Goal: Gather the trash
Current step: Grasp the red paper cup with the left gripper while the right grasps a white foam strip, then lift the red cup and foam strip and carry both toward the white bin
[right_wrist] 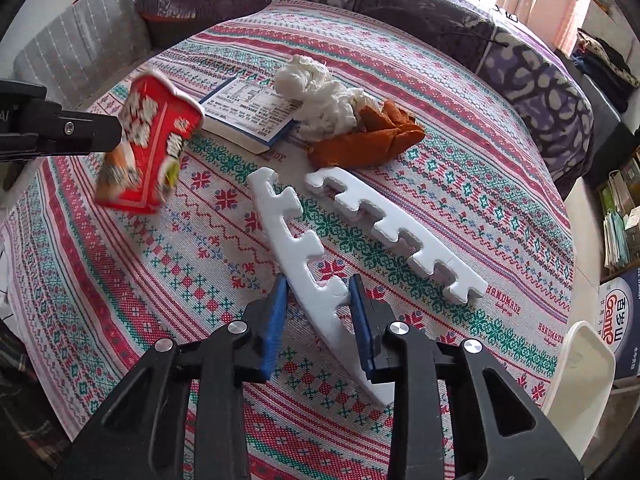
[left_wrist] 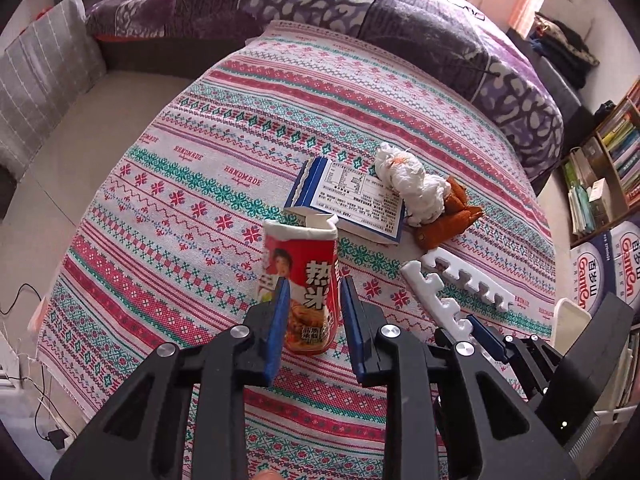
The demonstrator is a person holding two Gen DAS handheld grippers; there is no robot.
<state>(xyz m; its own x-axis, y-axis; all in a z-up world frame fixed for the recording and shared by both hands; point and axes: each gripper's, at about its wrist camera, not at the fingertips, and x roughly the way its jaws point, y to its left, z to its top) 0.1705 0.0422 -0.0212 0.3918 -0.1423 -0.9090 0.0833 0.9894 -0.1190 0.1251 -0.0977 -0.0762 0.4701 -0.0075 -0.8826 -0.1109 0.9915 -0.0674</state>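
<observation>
My left gripper (left_wrist: 314, 284) is shut on a crushed red paper cup (left_wrist: 300, 264) and holds it tilted above the patterned tablecloth (left_wrist: 168, 216). The right wrist view shows the same cup (right_wrist: 152, 140) lifted at the left, held by the left gripper (right_wrist: 116, 132). My right gripper (right_wrist: 316, 280) points down over a white notched foam strip (right_wrist: 296, 240) that lies on the cloth. Its blue pads close around the strip's near part. A second foam strip (right_wrist: 396, 228) lies just to the right.
A blue-and-white carton (right_wrist: 248, 116), a wad of white tissue (right_wrist: 320, 96) and a crumpled orange piece (right_wrist: 372, 136) lie at the far side of the table. A white bin rim (right_wrist: 580, 380) stands at the right edge. A purple-covered sofa (left_wrist: 440, 32) is behind, and bookshelves (left_wrist: 616, 148) are at the right.
</observation>
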